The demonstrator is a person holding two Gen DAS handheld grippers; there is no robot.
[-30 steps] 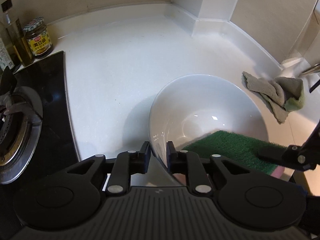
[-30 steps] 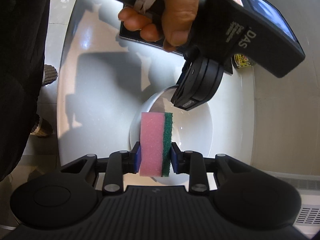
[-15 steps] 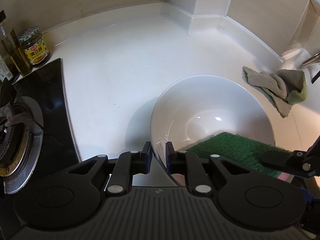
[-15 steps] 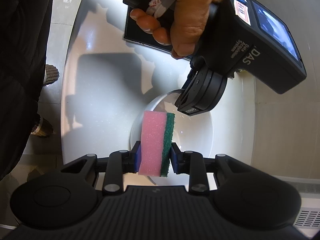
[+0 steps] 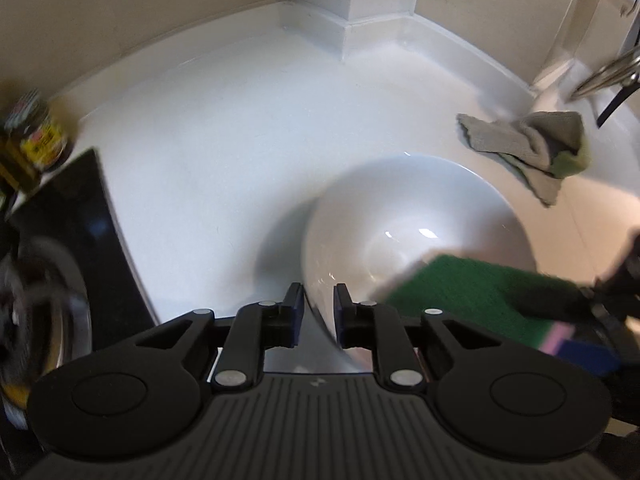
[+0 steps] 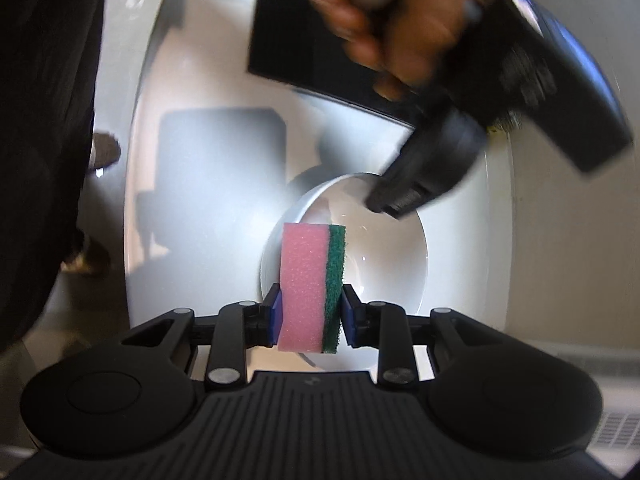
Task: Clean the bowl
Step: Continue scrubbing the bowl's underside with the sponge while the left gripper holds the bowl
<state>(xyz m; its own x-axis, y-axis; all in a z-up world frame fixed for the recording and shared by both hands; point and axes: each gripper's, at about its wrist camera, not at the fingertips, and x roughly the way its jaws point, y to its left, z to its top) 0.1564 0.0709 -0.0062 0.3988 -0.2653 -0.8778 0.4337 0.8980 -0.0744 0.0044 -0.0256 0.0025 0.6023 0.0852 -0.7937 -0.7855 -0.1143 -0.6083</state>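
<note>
The left gripper (image 5: 319,307) is pinching the near rim of the white bowl (image 5: 404,216), one finger outside the wall and one inside, so the bowl is lying straight ahead of this tool and opening away from it. The bowl seems to be tilted over the white counter (image 5: 224,152), but I cannot tell if its foot is touching the surface.

The right gripper (image 6: 309,309) is clamping a sponge (image 6: 310,284), with the pink foam on its left side and the green scouring layer on its right side. The long axis of the sponge is pointing forward along the fingers, towards the bowl just ahead of and below its tip. In the left wrist view, the green face is already lying inside the bowl, on the right side of the left gripper, near the inner wall; the picture is too blurred to say if it is touching.

In my judgement, the coming wipe is depending on this: the green face must be turning towards the inner wall while the left tool is keeping the rim steady.
</note>
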